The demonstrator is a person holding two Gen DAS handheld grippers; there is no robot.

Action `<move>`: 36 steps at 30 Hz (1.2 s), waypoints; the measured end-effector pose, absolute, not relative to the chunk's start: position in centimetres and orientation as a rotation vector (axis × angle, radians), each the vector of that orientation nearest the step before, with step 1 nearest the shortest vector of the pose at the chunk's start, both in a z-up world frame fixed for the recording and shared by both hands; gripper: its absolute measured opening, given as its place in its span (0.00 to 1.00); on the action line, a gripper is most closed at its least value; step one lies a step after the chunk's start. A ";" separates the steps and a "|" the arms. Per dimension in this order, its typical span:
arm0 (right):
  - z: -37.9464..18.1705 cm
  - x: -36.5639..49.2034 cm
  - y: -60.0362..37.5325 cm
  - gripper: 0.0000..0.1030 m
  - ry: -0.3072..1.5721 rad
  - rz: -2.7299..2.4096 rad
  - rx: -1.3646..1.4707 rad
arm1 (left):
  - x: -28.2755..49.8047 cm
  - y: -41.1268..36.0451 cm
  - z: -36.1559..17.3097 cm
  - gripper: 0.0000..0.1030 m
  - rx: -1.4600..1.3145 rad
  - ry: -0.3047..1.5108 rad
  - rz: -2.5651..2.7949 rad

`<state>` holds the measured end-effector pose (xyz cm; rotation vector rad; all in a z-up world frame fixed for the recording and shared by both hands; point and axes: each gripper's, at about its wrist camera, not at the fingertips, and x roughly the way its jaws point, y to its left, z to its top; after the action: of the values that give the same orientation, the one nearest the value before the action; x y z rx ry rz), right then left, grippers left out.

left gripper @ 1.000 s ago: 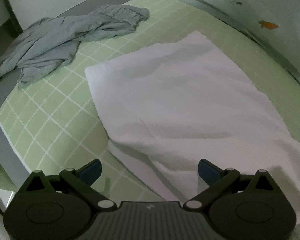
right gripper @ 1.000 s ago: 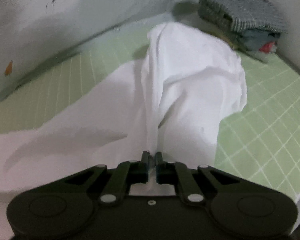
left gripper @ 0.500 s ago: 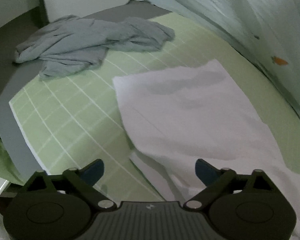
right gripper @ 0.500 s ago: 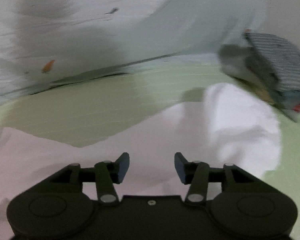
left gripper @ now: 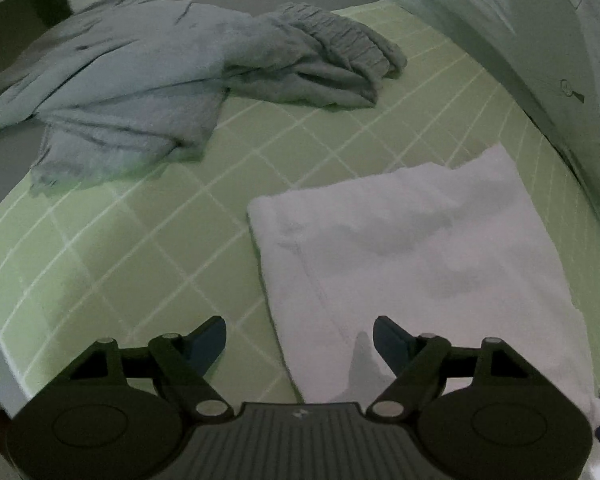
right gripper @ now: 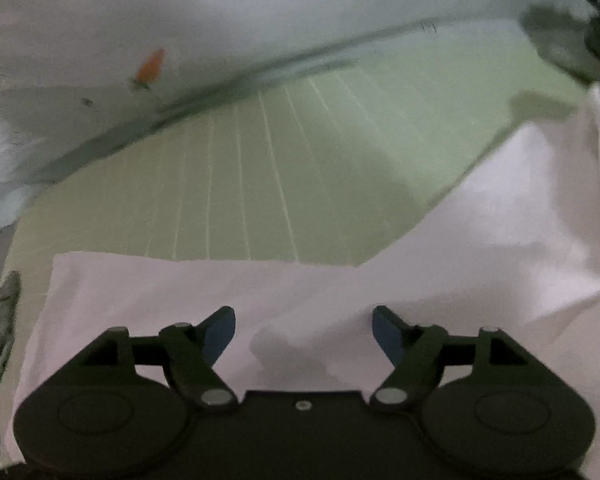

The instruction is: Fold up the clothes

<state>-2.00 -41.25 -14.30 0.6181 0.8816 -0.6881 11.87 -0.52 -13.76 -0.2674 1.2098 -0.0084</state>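
Both my left gripper (left gripper: 299,338) and right gripper (right gripper: 304,330) were spread wide, holding nothing. The white cloth (left gripper: 412,256) lay flat on the green checked mat (left gripper: 140,248) under them. A crumpled grey garment (left gripper: 148,80) sat well apart.

Green gridded mat (left gripper: 148,264) — white cloth (left gripper: 412,264), grey garment (left gripper: 132,92) on it.
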 end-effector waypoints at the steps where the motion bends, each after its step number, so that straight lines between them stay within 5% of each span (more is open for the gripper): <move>1: -14.8 -1.4 -41.0 0.76 0.916 -0.722 0.627 | 12.3 -0.5 -14.0 0.78 -0.265 1.213 -0.013; 3: -15.6 -0.8 -40.6 0.76 0.954 -0.764 0.648 | 12.9 -0.5 -14.2 0.74 -0.252 1.217 -0.006; 5: -16.1 -0.8 -40.1 0.75 0.963 -0.766 0.643 | 13.4 -0.6 -14.4 0.57 -0.230 1.215 0.007; 6: -16.1 -0.9 -40.1 0.70 0.957 -0.756 0.634 | 13.4 -0.8 -14.4 0.38 -0.203 1.203 0.004; 7: -16.1 -1.1 -40.1 0.50 0.945 -0.742 0.623 | 13.5 -0.9 -14.3 0.10 -0.180 1.192 -0.003; 8: -16.0 -1.3 -40.1 0.28 0.931 -0.732 0.622 | 13.6 -1.0 -14.3 0.03 -0.174 1.188 -0.016; 11: -14.8 -2.7 -40.2 0.04 0.861 -0.708 0.623 | 13.6 -0.5 -14.3 0.02 -0.219 1.184 -0.015; 25: -5.7 -6.2 -44.3 0.02 0.487 -0.596 0.578 | 10.2 -2.1 -1.0 0.01 -0.251 0.809 -0.054; 36: -0.4 0.8 -54.2 0.02 0.246 -0.586 0.559 | 22.9 -12.1 8.1 0.02 -0.239 0.438 -0.217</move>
<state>0.80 -54.17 -0.41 0.5589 0.2463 -0.5857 22.92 -12.11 8.13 -0.2392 0.4377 -0.2169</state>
